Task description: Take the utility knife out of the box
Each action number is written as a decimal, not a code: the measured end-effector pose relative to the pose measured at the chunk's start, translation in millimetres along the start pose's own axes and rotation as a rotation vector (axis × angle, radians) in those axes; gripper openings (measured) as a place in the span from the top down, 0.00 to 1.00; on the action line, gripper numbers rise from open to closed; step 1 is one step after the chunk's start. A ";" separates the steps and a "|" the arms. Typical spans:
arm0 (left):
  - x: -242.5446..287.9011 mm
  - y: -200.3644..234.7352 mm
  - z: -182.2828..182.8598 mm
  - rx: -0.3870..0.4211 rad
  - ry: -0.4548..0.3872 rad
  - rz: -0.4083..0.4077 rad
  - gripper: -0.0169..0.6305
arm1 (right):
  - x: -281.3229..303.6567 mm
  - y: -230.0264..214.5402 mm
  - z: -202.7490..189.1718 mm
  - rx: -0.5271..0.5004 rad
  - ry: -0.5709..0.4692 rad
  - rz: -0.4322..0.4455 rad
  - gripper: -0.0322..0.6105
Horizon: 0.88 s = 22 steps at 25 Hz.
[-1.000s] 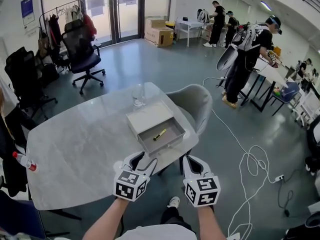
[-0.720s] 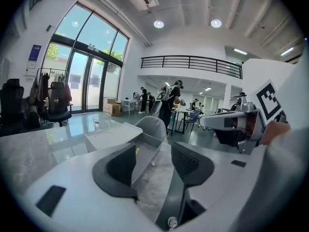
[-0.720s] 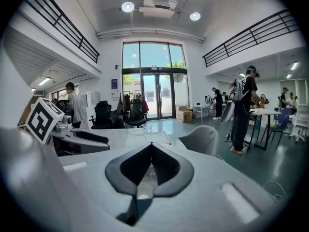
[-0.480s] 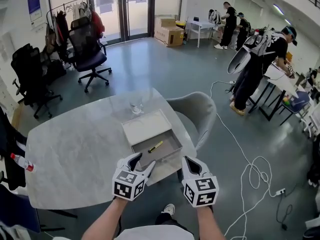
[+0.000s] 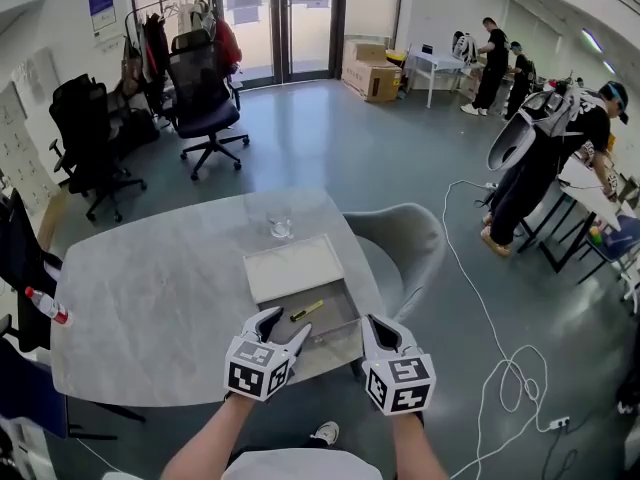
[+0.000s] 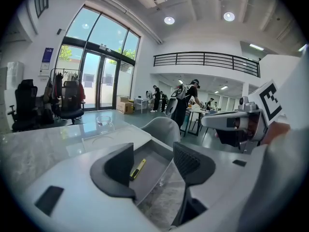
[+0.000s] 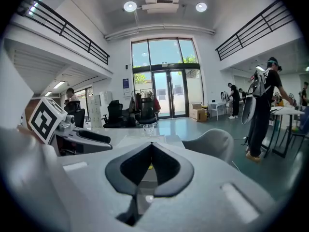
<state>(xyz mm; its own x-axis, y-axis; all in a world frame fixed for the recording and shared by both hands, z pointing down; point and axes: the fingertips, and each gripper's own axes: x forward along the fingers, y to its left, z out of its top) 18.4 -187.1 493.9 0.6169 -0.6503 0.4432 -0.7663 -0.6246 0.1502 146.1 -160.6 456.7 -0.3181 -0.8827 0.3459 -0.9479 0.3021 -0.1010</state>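
The left gripper (image 6: 152, 161) is opening its jaws, which stand wide with nothing between them. It has closed in on the drawer (image 5: 338, 330) front over the last second. The right gripper (image 7: 151, 146) beside it keeps its tips together. The knife (image 5: 307, 310) lies untouched in the box's (image 5: 295, 266) open drawer on the table (image 5: 150, 308), so the left looks set to reach in.

Glossy grey floor (image 5: 330, 148); glass doors (image 5: 275, 18); black office chair (image 5: 205, 83); marble table (image 5: 150, 298).

Left gripper (image 5: 284, 328) and right gripper (image 5: 372, 324): white shells, dark grey jaws; the left jaws are opening, empty. Behind the jaws of each sits a black-and-white marker cube (image 5: 260, 367).
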 end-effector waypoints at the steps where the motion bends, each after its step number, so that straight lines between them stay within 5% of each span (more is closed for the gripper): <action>1: 2.4 -0.1 0.4 0.000 0.003 0.012 0.62 | 2.6 -2.5 1.3 -0.004 0.000 0.013 0.94; 9: 13.7 5.4 -11.5 0.037 0.078 0.077 0.62 | 25.8 -4.0 4.0 -0.034 0.009 0.119 0.94; 22: 55.7 9.5 -44.9 0.143 0.276 0.040 0.62 | 44.7 -3.4 -3.7 -0.056 0.040 0.164 0.94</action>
<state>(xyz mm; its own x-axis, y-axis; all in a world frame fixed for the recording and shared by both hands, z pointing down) 37.5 -209.8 559.7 0.5003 -0.5459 0.6721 -0.7438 -0.6683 0.0109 135.1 -199.7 475.9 -0.4663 -0.8055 0.3657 -0.8808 0.4611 -0.1077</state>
